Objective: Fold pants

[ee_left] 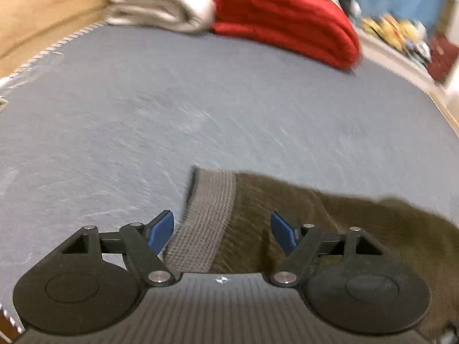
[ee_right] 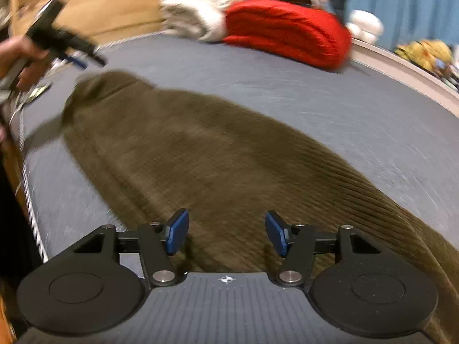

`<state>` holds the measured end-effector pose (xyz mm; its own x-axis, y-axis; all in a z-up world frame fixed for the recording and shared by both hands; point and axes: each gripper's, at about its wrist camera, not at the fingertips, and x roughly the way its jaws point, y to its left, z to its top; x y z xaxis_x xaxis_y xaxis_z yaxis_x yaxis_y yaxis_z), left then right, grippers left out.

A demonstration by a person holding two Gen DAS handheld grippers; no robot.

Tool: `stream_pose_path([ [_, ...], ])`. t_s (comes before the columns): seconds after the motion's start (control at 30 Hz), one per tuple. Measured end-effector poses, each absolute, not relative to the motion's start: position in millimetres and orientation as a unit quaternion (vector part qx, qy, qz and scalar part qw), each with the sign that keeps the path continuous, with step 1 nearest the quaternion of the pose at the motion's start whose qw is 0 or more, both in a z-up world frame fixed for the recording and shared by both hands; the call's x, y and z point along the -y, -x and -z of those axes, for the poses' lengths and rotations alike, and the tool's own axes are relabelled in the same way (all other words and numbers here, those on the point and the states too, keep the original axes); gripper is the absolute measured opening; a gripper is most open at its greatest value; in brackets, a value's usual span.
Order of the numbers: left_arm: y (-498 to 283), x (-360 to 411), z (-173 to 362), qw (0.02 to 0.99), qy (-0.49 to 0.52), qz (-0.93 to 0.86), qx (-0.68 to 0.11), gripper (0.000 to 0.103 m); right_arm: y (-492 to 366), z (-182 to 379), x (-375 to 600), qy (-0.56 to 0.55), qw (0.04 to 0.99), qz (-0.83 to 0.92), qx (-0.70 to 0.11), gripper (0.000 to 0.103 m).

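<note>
Olive-brown ribbed pants (ee_right: 215,157) lie stretched out along the blue-grey bed sheet (ee_right: 344,109). Their grey ribbed waistband (ee_left: 209,218) shows in the left wrist view, just below my left gripper (ee_left: 223,229), which is open above it with its blue pads apart from the cloth. In the right wrist view my right gripper (ee_right: 226,232) is open over the other end of the pants, nothing pinched between its pads. My left gripper (ee_right: 83,57) also appears blurred at the upper left of that view, held by a hand (ee_right: 17,54) beyond the far end of the pants.
A folded red blanket (ee_left: 287,20) and folded white bedding (ee_left: 160,3) are stacked at the far side of the bed. A pale ledge (ee_right: 401,71) with yellow items (ee_right: 424,51) runs along the right. A tan surface (ee_left: 43,5) lies beyond the left edge.
</note>
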<state>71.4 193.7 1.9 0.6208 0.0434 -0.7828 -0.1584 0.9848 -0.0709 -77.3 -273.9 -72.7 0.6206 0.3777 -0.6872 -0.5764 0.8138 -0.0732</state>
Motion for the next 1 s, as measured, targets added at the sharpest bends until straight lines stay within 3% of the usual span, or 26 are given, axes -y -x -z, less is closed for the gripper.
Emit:
stream_pose_path([
  [0.1,-75,-192,0,0.902,0.009,-0.017,-0.432,0.087,71,80,262,0.181,0.878,-0.268,-0.352,0.065],
  [0.27,-85,-208,24,0.877,0.004,0.025,-0.479,0.087,71,79,264,0.177,0.879,-0.267,-0.354,0.065],
  [0.37,-81,-209,26,0.878,0.009,0.032,-0.478,0.072,67,82,260,0.178,0.875,-0.276,-0.355,0.059],
  [0.4,-79,-208,24,0.881,0.007,0.026,-0.472,0.065,67,83,260,0.176,0.873,-0.284,-0.356,0.051],
  [0.5,-78,-212,13,0.888,0.0,0.027,-0.459,0.048,66,83,259,0.175,0.869,-0.298,-0.355,0.004],
  [0.53,-75,-213,9,0.89,0.001,0.023,-0.455,0.04,65,83,257,0.179,0.868,-0.3,-0.353,0.0],
  [0.63,-71,-219,-3,0.898,0.005,0.021,-0.44,0.036,69,78,255,0.183,0.872,-0.309,-0.332,0.0],
  [0.8,-56,-218,-12,0.897,-0.019,0.027,-0.441,0.036,85,47,268,0.128,0.872,-0.372,-0.292,0.0],
  [0.87,-61,-217,-2,0.889,-0.028,0.014,-0.457,0.039,87,50,267,0.133,0.856,-0.388,-0.315,0.0],
  [1.0,-63,-199,0,0.896,-0.099,-0.031,-0.431,0.072,85,73,263,0.184,0.839,-0.364,-0.361,0.0],
])
